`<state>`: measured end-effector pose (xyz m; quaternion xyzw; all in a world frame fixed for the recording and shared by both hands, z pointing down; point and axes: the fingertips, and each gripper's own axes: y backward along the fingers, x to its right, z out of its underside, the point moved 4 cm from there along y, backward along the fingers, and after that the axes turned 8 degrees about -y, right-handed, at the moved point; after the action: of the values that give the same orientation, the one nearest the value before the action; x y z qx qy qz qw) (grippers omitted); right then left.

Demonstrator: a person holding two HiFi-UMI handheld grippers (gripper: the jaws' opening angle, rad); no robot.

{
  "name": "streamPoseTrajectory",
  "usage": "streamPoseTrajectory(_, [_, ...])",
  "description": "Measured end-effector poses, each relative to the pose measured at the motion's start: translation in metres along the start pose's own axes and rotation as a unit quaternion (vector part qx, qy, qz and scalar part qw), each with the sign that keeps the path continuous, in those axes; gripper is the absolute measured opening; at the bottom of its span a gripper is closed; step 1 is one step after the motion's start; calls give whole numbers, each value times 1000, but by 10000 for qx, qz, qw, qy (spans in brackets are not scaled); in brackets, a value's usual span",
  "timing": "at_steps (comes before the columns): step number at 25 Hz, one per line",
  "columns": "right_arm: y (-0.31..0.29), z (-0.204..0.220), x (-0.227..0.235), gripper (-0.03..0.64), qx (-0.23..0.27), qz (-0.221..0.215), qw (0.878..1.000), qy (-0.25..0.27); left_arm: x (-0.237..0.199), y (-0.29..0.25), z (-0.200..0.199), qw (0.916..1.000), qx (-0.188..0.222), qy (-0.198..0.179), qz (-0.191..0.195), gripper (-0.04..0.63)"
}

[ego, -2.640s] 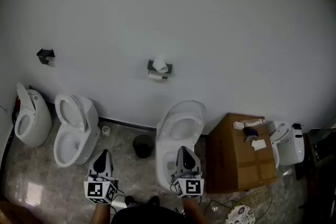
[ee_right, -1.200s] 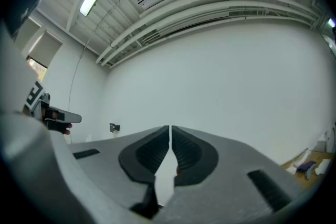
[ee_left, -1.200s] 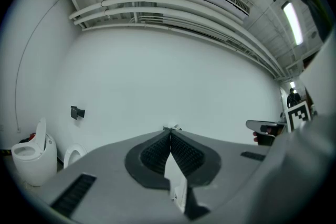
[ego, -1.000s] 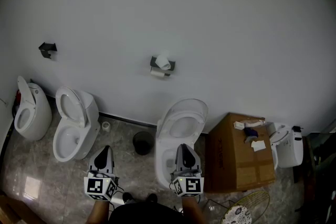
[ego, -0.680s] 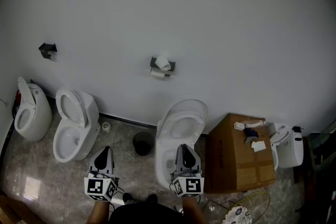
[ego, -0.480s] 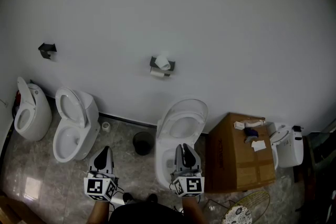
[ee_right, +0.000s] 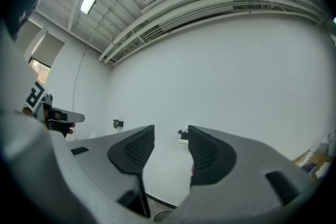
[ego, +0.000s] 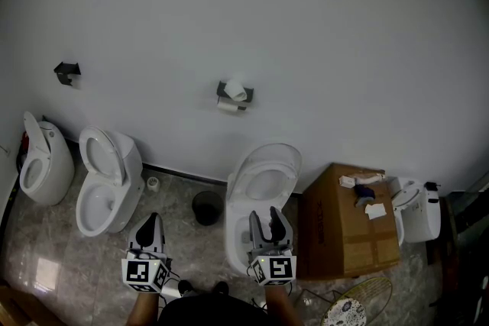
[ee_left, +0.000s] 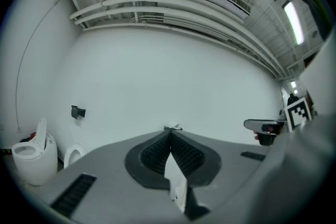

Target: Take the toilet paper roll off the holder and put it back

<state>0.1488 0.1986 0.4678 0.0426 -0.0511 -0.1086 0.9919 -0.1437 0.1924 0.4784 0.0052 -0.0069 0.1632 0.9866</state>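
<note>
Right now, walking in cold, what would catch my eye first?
White toilets line the floor under a bare white wall, where a toilet paper roll sits on its holder. Nearest, the left gripper has its jaws shut; the right gripper is opening its jaws, empty.

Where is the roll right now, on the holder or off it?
On it: the white roll sits at the dark holder on the wall. Exactly how it is seated is too small to tell.

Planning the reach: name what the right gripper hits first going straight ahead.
Probably the white wall, close beside the toilet paper roll; the way looks free until there. The right gripper, jaws opening, holds nothing.
</note>
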Motion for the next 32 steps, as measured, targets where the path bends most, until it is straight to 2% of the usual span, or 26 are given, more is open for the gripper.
streamPoseTrajectory(4, [-1,1,-1,206,-29,-53,10000,-47,-1,-1,7,10000,85,-24,27,3])
streamPoseTrajectory(15, [-7,5,-4,319,-80,-128,9999,-77,-3,-4,9,10000,-1,4,78,3])
streamPoseTrajectory(20, [-13,5,-12,450,-79,-401,9991,-60,-2,-8,9,9999,-13,-7,103,3])
streamPoseTrajectory(29, [-19,5,-18,549,-15,-637,9979,-102,-3,-14,10,9999,-42,-8,151,3])
streamPoseTrajectory(32, [-20,2,-19,560,9,-639,9979,-118,-5,-15,8,9999,-27,-26,141,3])
